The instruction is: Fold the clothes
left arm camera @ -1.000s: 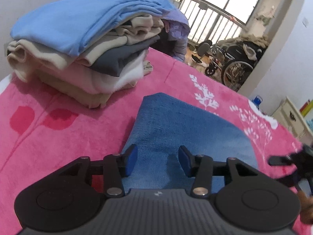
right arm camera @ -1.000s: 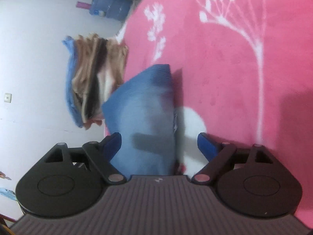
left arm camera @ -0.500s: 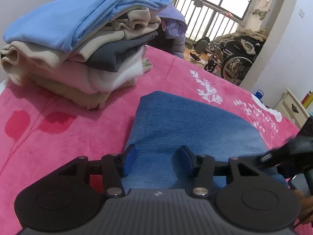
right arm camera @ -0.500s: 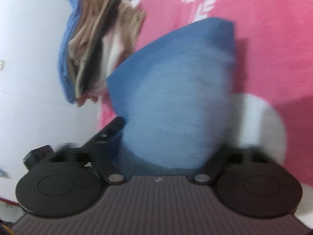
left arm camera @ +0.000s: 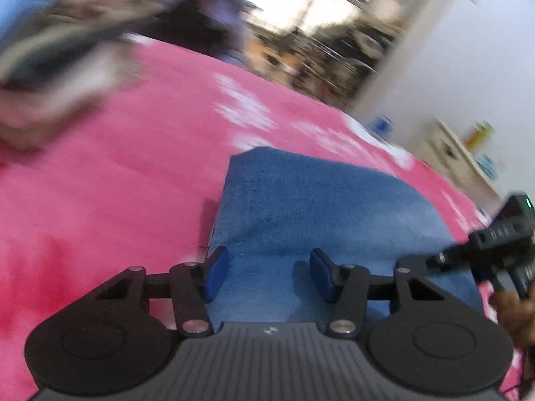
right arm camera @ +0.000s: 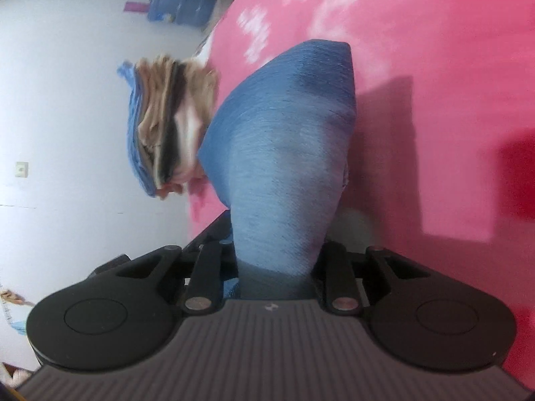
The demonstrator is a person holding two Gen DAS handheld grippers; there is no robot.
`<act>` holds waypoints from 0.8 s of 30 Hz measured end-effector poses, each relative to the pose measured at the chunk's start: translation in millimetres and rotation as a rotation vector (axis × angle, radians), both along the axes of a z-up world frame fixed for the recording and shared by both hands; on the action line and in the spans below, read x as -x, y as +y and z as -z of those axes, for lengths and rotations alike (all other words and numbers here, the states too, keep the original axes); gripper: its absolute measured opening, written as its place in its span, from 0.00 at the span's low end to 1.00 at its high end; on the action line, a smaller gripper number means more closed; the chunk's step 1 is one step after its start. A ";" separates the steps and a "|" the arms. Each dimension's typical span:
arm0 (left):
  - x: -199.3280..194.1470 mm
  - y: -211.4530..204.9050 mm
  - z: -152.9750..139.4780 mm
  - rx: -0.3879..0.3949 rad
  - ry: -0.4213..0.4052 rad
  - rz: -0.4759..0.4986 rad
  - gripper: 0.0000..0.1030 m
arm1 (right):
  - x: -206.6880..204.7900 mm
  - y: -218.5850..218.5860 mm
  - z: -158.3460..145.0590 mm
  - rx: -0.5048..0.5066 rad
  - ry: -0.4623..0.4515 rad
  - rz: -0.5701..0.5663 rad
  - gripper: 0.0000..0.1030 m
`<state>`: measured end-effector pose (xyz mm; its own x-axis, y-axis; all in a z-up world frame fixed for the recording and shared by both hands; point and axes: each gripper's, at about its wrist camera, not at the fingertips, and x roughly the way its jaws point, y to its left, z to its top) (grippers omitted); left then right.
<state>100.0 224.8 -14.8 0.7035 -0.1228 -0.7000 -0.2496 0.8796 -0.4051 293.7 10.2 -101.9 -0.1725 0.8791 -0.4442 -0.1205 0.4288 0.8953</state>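
Left wrist view: the blue cloth is seen lying folded on the pink bed, right ahead of the left claw, whose fingers are held apart just above the cloth's near edge. In the right wrist view, the right claw is closed on the same cloth's near end, and the cloth's long side runs away from it toward the pile of folded clothes by the bed's far edge. The right claw is judged nearer.
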 end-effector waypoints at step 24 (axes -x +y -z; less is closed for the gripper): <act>-40.6 -160.4 -71.9 -0.310 -0.084 0.512 0.59 | 147.4 -185.6 -67.2 0.473 -0.821 -0.031 0.45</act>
